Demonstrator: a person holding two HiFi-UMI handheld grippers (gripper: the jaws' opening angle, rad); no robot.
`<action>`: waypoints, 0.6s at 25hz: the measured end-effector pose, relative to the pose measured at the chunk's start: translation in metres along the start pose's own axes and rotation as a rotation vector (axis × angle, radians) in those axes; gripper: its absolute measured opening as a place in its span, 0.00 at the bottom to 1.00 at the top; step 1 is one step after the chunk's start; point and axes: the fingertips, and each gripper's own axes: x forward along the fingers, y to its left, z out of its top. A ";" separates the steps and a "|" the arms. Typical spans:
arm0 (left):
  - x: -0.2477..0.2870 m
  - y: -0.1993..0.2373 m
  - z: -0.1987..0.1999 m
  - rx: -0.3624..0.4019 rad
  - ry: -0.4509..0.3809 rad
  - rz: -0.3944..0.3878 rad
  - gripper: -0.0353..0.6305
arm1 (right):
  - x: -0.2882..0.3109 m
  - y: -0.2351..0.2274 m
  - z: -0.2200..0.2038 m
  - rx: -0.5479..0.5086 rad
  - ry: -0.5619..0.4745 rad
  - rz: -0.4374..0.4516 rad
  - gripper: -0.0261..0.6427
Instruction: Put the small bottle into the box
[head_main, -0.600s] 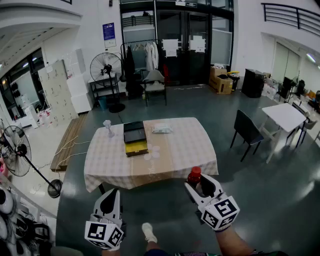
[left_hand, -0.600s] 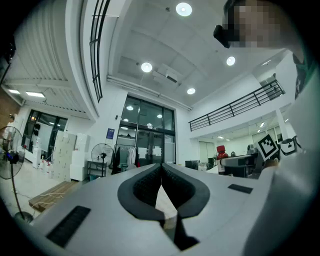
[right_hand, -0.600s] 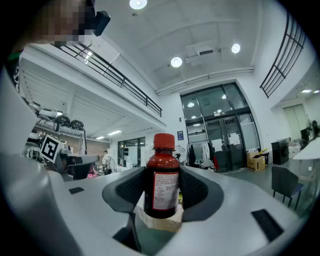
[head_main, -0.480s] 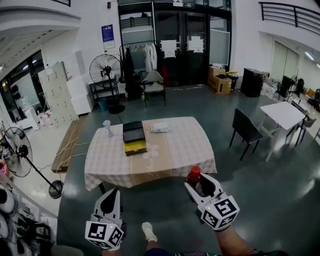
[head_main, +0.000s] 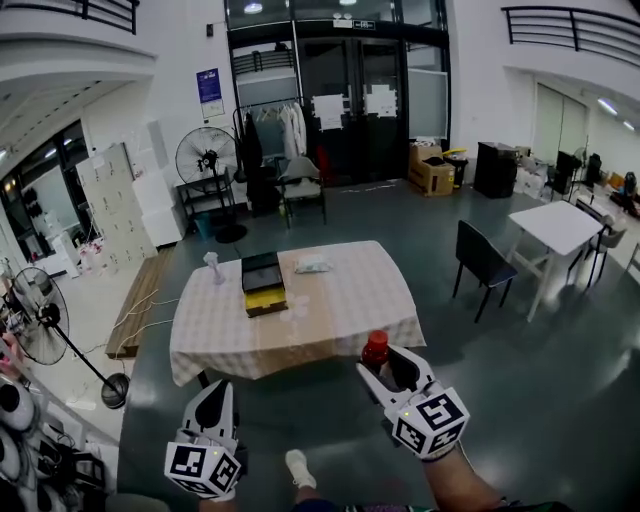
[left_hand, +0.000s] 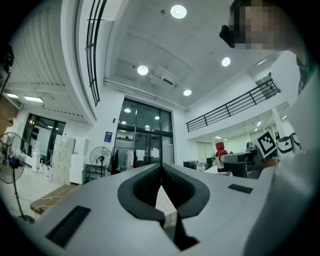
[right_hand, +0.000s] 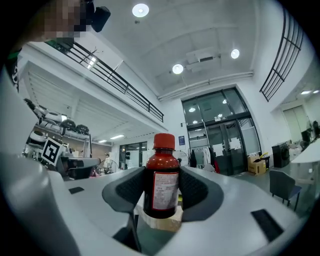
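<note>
My right gripper (head_main: 383, 365) (right_hand: 161, 186) is shut on a small dark-red bottle (right_hand: 161, 181) with a red cap (head_main: 376, 343), held upright between the two dark pads. The bottle also shows far off in the left gripper view (left_hand: 220, 155). My left gripper (head_main: 215, 397) (left_hand: 161, 170) is shut with nothing between its pads. Both hang in front of the table (head_main: 350, 310), which has a checked cloth. The box (head_main: 263, 283) lies on it left of the middle, open, with a black lid and a yellow inside. Both grippers are well short of the table.
On the table stand a small clear cup (head_main: 212, 264) and a white packet (head_main: 312, 266). A standing fan (head_main: 40, 315) is at the left, another fan (head_main: 207, 160) at the back. A black chair (head_main: 478, 258) and a white table (head_main: 560, 226) are at the right. My shoe (head_main: 297, 468) shows below.
The whole view has shifted: the table now sits a little lower and nearer, and both grippers have moved slightly left. The bottle stays in the right gripper.
</note>
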 end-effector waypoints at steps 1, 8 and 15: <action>-0.002 -0.002 0.000 0.006 0.001 -0.001 0.09 | -0.003 0.002 -0.001 -0.007 0.004 0.002 0.36; -0.011 -0.002 -0.002 0.014 -0.003 0.002 0.09 | -0.003 0.013 -0.009 -0.010 0.024 0.019 0.36; -0.013 0.010 -0.010 0.014 0.002 0.010 0.09 | 0.006 0.019 -0.010 0.000 0.034 0.034 0.36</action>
